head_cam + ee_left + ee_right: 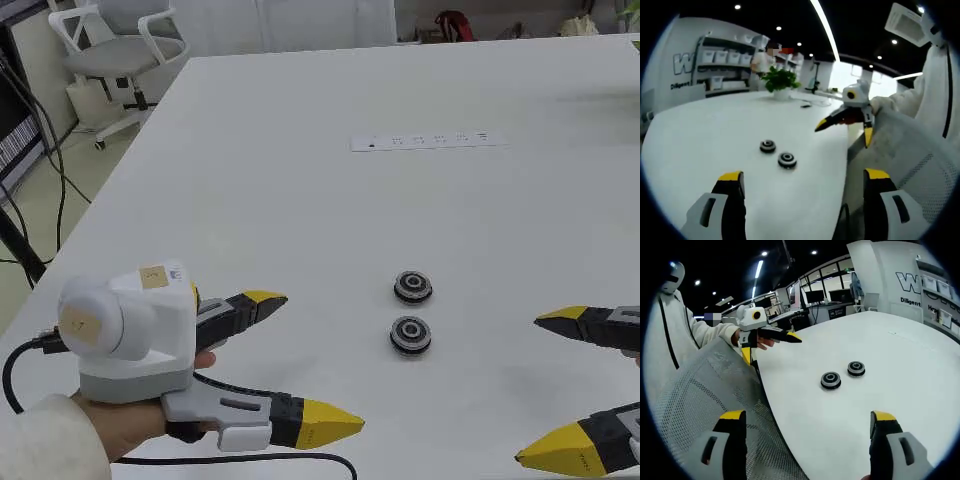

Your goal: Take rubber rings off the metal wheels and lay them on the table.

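Left gripper (312, 360) sits at the near table edge in my hand (110, 425), jaws wide apart, nothing in them. Right gripper (530, 388) faces it from the other side, jaws spread too, empty. The near metal wheel (410, 335) lies flat on the white table (300, 180) between the two claws, touching neither. The far metal wheel (413, 287) is just behind it, with a small gap between them. Both wheels have dark rubber rings (410, 350) on them. In the left gripper view both wheels sit ahead within the jaw span, toward the left jaw. In the right gripper view they sit toward the right jaw. Farther out is a flat power strip (425, 141), well apart from the wheels. An office chair (110, 50) stands past the far left corner.
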Available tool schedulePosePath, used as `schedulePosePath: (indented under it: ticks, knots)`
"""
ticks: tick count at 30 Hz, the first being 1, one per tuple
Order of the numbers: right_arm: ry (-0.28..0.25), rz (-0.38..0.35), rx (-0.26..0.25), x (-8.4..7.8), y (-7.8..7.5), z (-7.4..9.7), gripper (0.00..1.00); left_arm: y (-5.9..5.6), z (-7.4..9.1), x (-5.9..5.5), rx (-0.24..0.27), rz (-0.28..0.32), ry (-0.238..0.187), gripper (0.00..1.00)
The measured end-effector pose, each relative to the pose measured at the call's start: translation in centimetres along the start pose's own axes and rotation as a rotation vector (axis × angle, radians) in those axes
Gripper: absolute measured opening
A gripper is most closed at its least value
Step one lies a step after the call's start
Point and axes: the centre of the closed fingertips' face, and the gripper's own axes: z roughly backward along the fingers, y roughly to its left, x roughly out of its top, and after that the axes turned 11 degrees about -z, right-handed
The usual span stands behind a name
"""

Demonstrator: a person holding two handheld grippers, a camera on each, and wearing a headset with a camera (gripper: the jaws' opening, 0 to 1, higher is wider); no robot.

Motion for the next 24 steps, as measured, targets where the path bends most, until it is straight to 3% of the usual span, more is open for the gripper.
schedulePosePath:
  ticks: [13,24]
  knots:
    - [-0.026,-0.027,-0.019,0.02,-0.47,0.55,1.00,0.19,-0.01,0.22,0.011,0.006,-0.007,1.00]
    - [-0.037,-0.023,-0.006,0.39,-0.27,0.57,0.99,0.08,0.04,-0.50,0.009,-0.023,0.036,1.00]
